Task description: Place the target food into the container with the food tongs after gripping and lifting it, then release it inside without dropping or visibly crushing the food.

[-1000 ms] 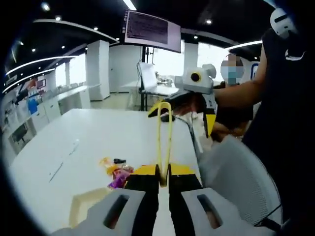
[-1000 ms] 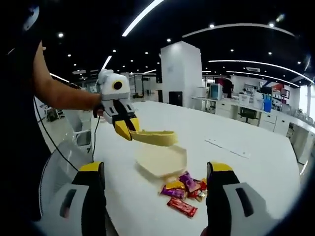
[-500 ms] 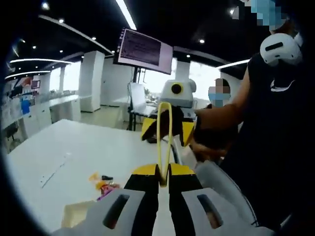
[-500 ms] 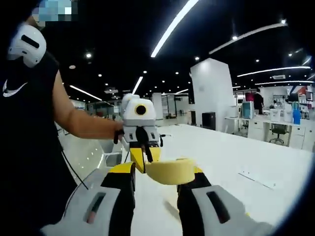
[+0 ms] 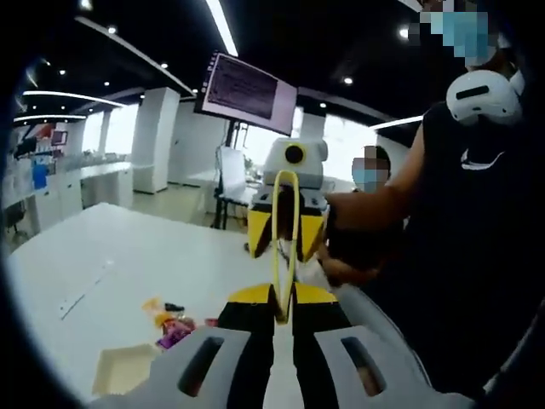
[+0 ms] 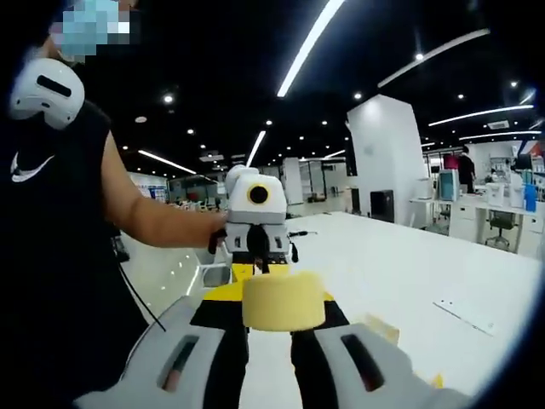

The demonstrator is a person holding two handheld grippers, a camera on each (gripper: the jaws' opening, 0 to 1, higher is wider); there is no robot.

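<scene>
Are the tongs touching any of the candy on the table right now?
Apart. In the left gripper view the yellow tongs rise from the left gripper into the air, while the wrapped candy lies on the table below.

You had two grippers, left (image 5: 283,311) and right (image 6: 285,319), one pair of yellow tongs (image 5: 283,243), one cream container (image 5: 123,369) and several wrapped snacks (image 5: 174,328).

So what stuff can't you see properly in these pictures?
- Left gripper view: the wrapped snacks are too small to tell what food they are.
- Left gripper view: the container is partly cut off by the left gripper.
- Right gripper view: the yellow tongs hide the table behind them.
</scene>
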